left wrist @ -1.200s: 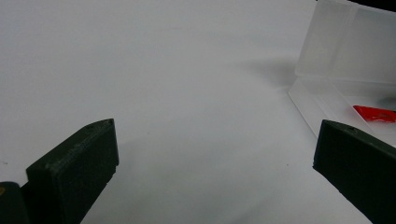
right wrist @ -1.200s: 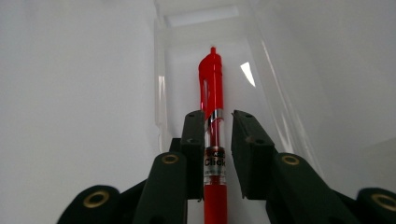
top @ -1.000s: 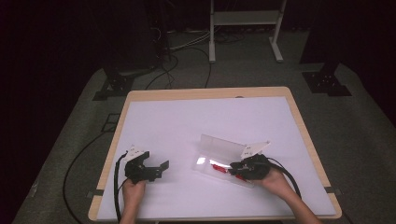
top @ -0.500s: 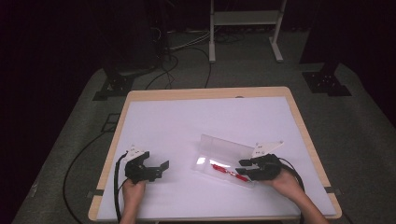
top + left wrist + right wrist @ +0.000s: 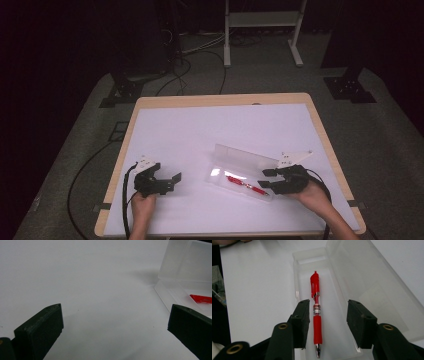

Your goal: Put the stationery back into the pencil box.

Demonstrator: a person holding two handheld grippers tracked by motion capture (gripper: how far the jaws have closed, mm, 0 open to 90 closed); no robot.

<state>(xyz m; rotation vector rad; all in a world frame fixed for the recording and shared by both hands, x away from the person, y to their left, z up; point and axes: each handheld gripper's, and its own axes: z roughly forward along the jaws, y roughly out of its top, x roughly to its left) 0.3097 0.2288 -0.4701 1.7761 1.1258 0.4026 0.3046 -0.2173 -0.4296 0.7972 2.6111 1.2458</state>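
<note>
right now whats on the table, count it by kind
red pen: 1
clear plastic case, lid open: 1
tongs: 2, the left tongs and the right tongs
total: 4

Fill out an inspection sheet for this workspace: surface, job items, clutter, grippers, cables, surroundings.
Surface: white table top with a wooden edge, bare around the work.
Job items: clear plastic case with its lid open; red pen lying inside it.
Clutter: nothing seen.
Grippers: right gripper open, its jaws have just been opening, either side of the pen without touching it; left gripper open over bare table, nothing between its jaws.
Cables: a black cable trails from the left gripper; more cables on the floor.
Surroundings: dark room, grey floor mat, white stand legs behind the table.
</note>
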